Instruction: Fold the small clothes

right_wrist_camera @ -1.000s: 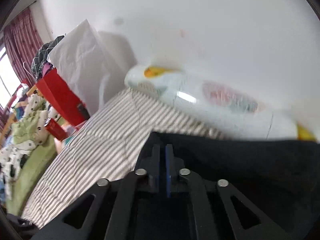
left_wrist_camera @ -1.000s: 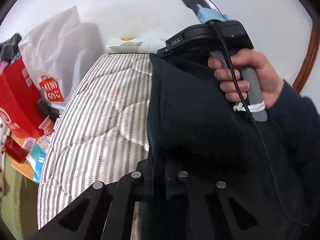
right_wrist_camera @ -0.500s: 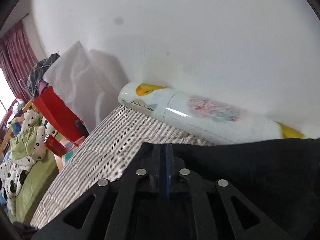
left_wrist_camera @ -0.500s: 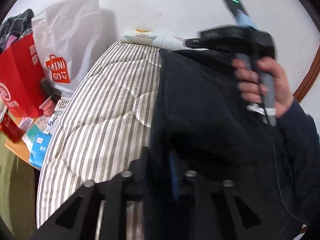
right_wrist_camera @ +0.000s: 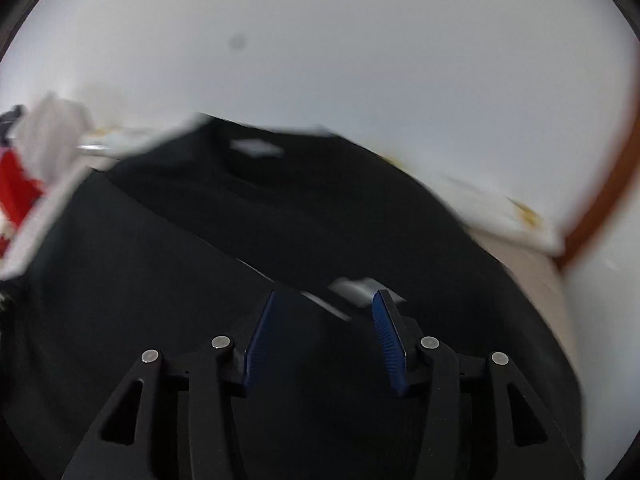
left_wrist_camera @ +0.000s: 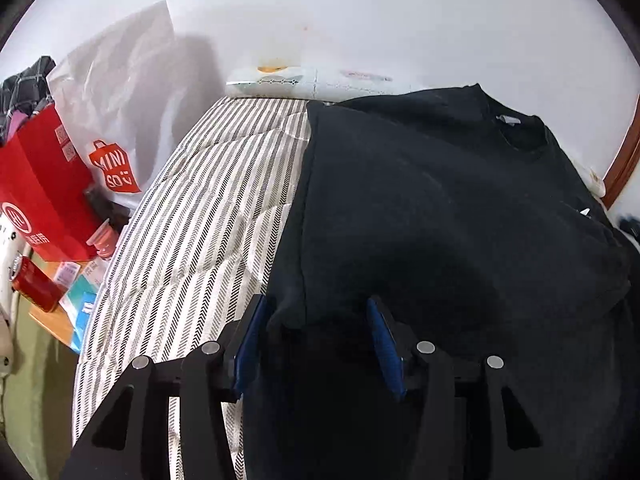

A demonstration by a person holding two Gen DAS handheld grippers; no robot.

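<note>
left gripper (left_wrist_camera: 318,332): jaws spread | right gripper (right_wrist_camera: 322,330): spread, seemingly holding nothing

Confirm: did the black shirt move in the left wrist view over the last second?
Yes. The black shirt, held up a second ago, now lies spread on the striped mattress, collar toward the wall; the left gripper fingers have opened.

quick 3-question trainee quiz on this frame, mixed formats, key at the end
1. True or false: the left gripper is clamped on the black shirt.
2. Multiple choice: what does the shirt lie on? A) a wooden floor B) a striped mattress C) a glass desk
3. Fill in: the white bag left of the mattress bears an orange logo; beside it stands a ____ bag.

Key
1. False. Its blue pads stand apart over the shirt's edge; the right gripper is open too.
2. B
3. red
</note>
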